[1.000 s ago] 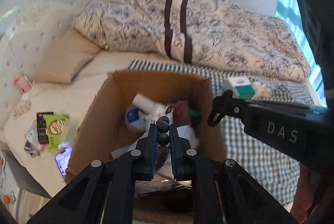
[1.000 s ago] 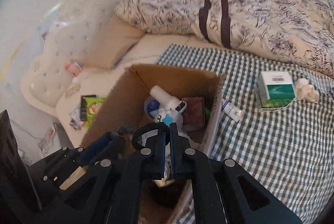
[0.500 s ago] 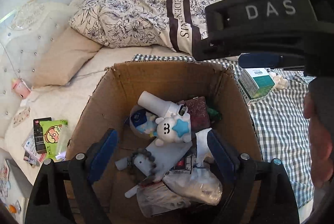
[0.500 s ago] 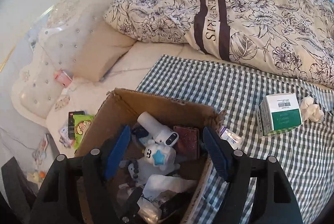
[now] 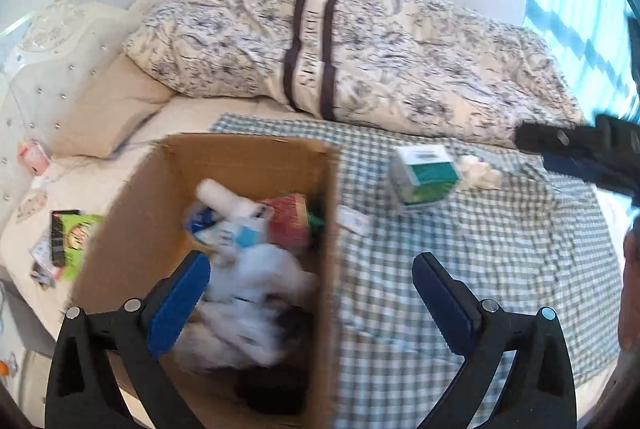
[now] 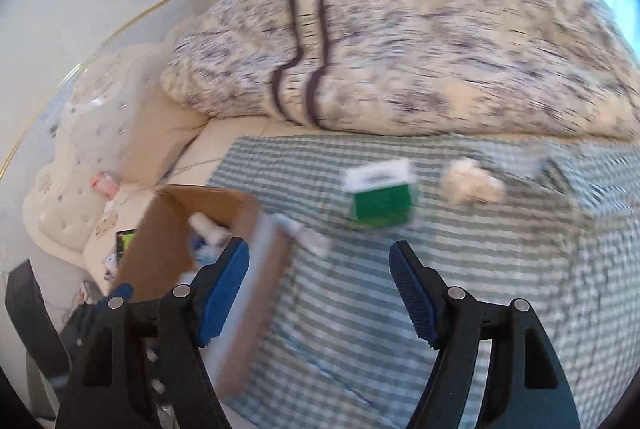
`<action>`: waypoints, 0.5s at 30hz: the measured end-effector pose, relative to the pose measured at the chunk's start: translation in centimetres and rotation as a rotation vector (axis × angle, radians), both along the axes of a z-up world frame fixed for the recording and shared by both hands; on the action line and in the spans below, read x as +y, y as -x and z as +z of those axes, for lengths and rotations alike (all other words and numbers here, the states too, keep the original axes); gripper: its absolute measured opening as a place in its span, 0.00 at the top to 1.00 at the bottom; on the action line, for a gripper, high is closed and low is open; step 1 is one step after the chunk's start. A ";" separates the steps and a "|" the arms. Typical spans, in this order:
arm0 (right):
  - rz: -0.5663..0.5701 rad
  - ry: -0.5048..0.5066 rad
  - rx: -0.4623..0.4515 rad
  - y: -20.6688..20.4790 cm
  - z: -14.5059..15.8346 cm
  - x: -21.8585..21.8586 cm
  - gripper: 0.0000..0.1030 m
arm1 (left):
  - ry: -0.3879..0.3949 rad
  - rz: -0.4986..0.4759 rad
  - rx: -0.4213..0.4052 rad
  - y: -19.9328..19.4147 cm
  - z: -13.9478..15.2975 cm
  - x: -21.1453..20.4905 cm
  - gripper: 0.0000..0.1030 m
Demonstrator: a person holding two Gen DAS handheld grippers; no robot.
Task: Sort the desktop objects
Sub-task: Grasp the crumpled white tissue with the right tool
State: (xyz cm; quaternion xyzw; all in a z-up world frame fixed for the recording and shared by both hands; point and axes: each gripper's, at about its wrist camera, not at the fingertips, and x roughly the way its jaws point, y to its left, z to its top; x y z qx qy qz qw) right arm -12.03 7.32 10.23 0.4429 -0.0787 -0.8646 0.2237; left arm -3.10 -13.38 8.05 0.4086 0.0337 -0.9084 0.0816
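Both the left gripper [image 5: 310, 293] and right gripper [image 6: 320, 293] hang wide apart and empty beside the cardboard box [image 5: 248, 153], which holds a blurred heap of sorted items, while the green-and-white carton [image 5: 422, 175], crumpled tissue [image 5: 480, 171] and small tube [image 5: 352, 221] lie outside it on the checked cloth [image 5: 500, 249].

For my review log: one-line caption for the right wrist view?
Open right gripper over checked cloth, facing green-white box and crumpled tissue; cardboard box at left.

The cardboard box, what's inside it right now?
The cardboard box holds a white cylinder, a red item and blurred white things. Anything beneath that pile is covered.
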 end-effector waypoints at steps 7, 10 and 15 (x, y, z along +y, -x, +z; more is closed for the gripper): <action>-0.132 0.000 -0.064 0.9 -3.4 9.4 0.29 | 0.008 0.012 -0.036 3.1 -2.6 5.6 0.00; -0.181 0.009 -0.090 2.5 -5.0 11.7 0.29 | 0.034 -0.006 -0.065 5.2 -4.2 7.1 0.00; -0.227 0.033 -0.127 6.5 -7.5 13.1 0.30 | 0.022 -0.022 -0.078 9.3 -5.8 8.9 0.00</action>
